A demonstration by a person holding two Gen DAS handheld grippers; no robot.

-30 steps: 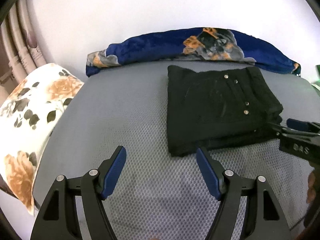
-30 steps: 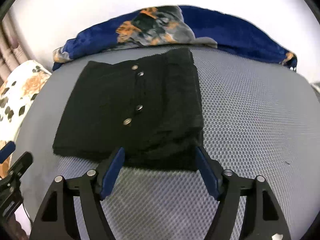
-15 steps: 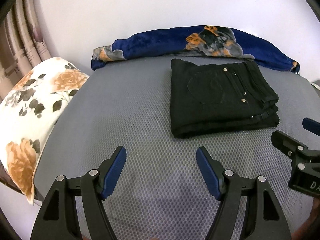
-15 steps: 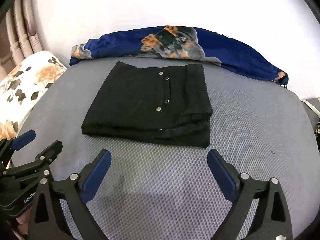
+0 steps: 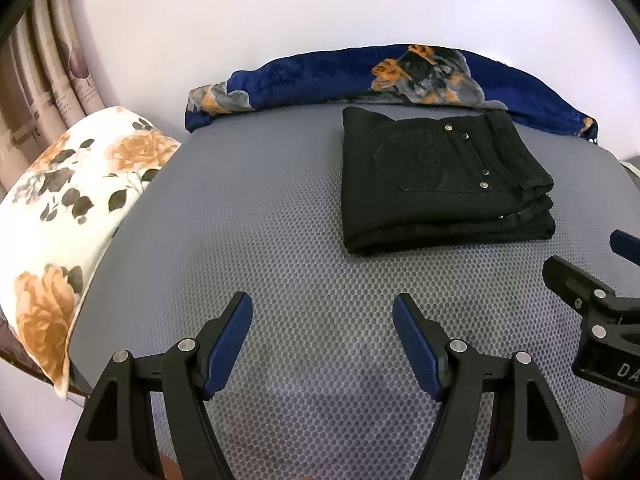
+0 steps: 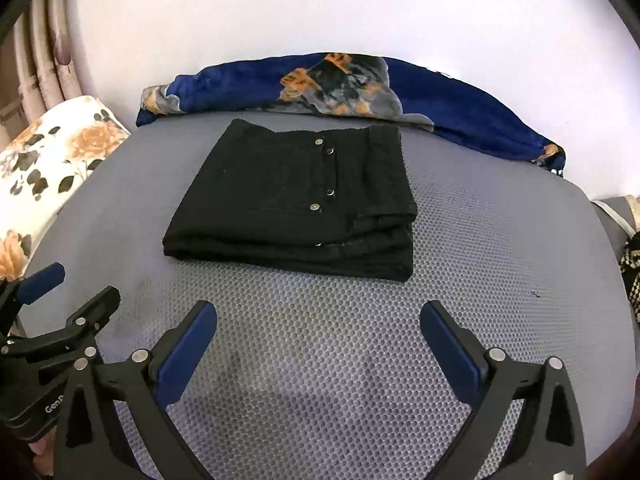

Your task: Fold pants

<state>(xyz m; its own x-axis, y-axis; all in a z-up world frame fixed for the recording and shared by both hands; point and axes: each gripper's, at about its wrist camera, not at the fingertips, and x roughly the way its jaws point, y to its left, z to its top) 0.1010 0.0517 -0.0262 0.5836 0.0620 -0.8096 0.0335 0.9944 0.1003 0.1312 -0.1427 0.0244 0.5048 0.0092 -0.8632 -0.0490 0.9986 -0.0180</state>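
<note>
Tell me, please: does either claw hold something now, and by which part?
Nothing is held. The left claw is open over bare grey mat, and the right claw is opening with nothing between its fingers. The folded black pants lie apart from both.

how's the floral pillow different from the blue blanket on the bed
The floral pillow is white with orange roses and dark leaves; the blue blanket is deep blue with orange and grey patches. The pillow lies at the bed's left edge, the blanket is bunched along the far edge by the wall. Both carry orange in their print.
</note>
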